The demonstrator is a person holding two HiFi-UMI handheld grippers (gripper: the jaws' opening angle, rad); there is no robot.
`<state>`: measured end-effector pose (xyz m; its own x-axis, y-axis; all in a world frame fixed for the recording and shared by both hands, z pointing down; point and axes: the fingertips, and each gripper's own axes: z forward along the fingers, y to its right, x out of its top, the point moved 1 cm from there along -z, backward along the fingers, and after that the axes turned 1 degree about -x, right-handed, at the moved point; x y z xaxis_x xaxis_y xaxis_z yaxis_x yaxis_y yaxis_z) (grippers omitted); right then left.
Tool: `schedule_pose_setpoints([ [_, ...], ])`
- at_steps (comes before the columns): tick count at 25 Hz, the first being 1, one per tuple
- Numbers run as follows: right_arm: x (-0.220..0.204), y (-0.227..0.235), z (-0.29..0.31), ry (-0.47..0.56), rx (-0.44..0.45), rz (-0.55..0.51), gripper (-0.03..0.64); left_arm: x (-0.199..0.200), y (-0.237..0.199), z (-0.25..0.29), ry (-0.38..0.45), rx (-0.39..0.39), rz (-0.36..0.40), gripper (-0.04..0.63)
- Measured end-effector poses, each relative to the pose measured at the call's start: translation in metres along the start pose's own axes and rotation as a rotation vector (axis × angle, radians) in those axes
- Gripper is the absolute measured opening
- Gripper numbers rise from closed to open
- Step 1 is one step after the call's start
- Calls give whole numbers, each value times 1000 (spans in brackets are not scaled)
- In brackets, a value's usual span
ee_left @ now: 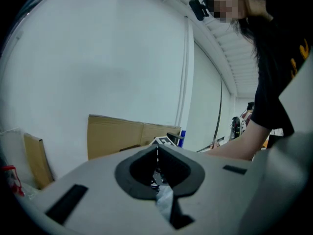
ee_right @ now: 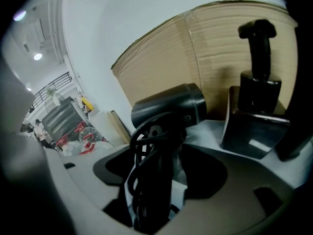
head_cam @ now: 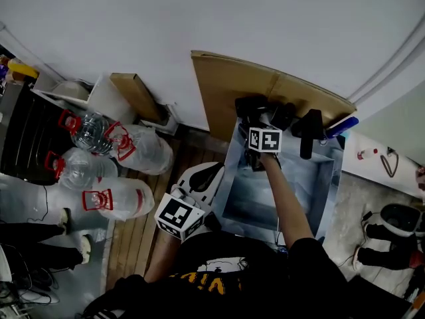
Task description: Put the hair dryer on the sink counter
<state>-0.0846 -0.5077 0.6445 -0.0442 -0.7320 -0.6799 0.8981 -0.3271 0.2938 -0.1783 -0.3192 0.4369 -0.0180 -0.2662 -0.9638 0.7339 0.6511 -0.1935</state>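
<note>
The black hair dryer [ee_right: 168, 104], its cord wound round the handle, stands at the back of the steel sink [head_cam: 312, 178], against the cardboard. In the head view the hair dryer [head_cam: 251, 106] shows just beyond my right gripper [head_cam: 256, 119]. In the right gripper view my right gripper [ee_right: 156, 148] is open, its jaws standing wide on either side of the handle, which is still between them. My left gripper [head_cam: 211, 171] hangs low by the sink's left wall. In its own view the left gripper [ee_left: 157, 153] is shut on nothing.
A black faucet [head_cam: 310, 133] rises at the sink's back right, close beside the dryer, with a blue object [head_cam: 342, 126] behind it. A cardboard sheet [head_cam: 226, 85] leans on the white wall. Several large water bottles [head_cam: 99, 145] lie on the floor at left.
</note>
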Motion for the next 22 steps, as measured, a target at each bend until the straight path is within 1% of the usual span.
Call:
schedule_pose_setpoints([
  [1,0,-1,-1,-7,2,-4,293,0,0,-1,1,2,-1,8],
  [5,-2,-3,-5,-18,-14,-47,293,-1,0,-4,4,2,-2,8],
  [12,-3,-2,-12,-19,-27,-55,293,0,4,-6,9,-11,4,8],
  [22,-7,-6,-20,-15,-31,-55,293,-2,5,-15,16,-7,5,8],
])
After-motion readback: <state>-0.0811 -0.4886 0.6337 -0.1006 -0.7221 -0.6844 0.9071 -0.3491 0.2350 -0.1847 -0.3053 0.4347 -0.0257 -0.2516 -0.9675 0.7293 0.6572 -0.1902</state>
